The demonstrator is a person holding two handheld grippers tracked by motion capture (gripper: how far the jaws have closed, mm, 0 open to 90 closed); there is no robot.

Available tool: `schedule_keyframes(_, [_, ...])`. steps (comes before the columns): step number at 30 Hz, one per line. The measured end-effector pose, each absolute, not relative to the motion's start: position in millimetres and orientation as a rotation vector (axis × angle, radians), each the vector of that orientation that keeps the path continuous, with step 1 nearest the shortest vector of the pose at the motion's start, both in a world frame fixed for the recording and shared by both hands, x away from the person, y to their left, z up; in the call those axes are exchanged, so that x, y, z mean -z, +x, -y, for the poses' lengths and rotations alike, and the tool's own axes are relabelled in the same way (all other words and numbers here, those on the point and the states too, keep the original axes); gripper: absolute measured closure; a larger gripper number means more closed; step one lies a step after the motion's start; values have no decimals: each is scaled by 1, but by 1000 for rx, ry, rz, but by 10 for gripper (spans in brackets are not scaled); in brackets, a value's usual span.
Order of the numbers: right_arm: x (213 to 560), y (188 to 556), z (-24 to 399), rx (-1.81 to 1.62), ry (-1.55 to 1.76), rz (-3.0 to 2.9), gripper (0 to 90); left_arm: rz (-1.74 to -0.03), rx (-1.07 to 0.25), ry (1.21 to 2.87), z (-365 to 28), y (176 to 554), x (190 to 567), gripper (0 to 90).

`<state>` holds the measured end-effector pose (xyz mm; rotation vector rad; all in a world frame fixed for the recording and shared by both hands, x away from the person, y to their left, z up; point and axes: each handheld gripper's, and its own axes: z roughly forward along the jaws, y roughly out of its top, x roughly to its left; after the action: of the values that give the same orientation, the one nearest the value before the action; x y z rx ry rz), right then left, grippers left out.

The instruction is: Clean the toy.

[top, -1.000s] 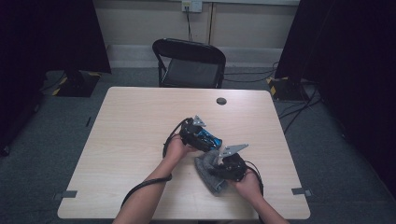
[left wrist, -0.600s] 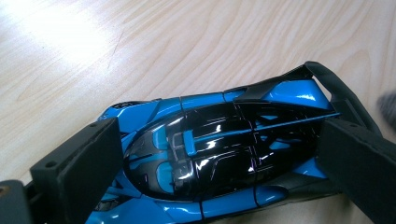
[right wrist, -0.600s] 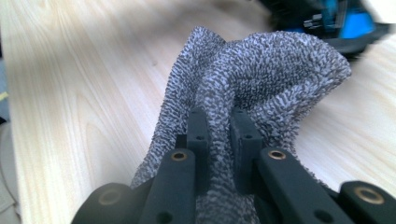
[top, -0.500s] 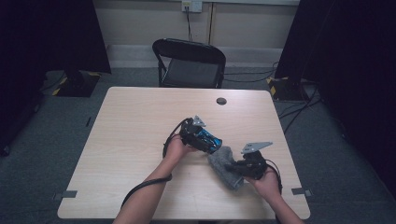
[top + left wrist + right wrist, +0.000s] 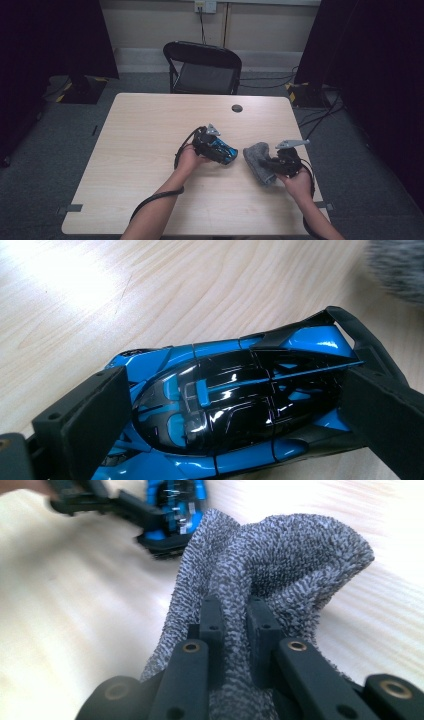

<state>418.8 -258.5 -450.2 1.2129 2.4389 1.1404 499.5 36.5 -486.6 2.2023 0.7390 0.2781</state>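
Right gripper (image 5: 235,625) level, clamping grey cloth (image 5: 280,555); left gripper (image 5: 225,405) gripping toy car (image 5: 235,405).

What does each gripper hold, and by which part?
Left gripper: blue toy car, by its two sides. Right gripper: grey cloth, pinched at a fold.

Both forearms were bare, no sleeves reaching into the high view. The left gripper (image 5: 226,153) was a black body topped by a grey three-cornered plate, with a black cable looping back along the arm. The right gripper (image 5: 268,163) matched it, plate and cable alike. Its fingers (image 5: 212,617) were matte black bars with small round holes, joined to black links by brass-coloured rivets or screws; the blur left that unclear. The left gripper's fingers (image 5: 85,412) carried broad, flat black pads.
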Motion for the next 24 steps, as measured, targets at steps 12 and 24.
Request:
schedule_keyframes(12, [473,447,235,-990,1284,-2425,803,-738,-278,2197,-37,499,487,5])
schedule_keyframes(24, [477,434,212,-1000,1183,-2505,807,-739,-273,2199,-37,499,487,3])
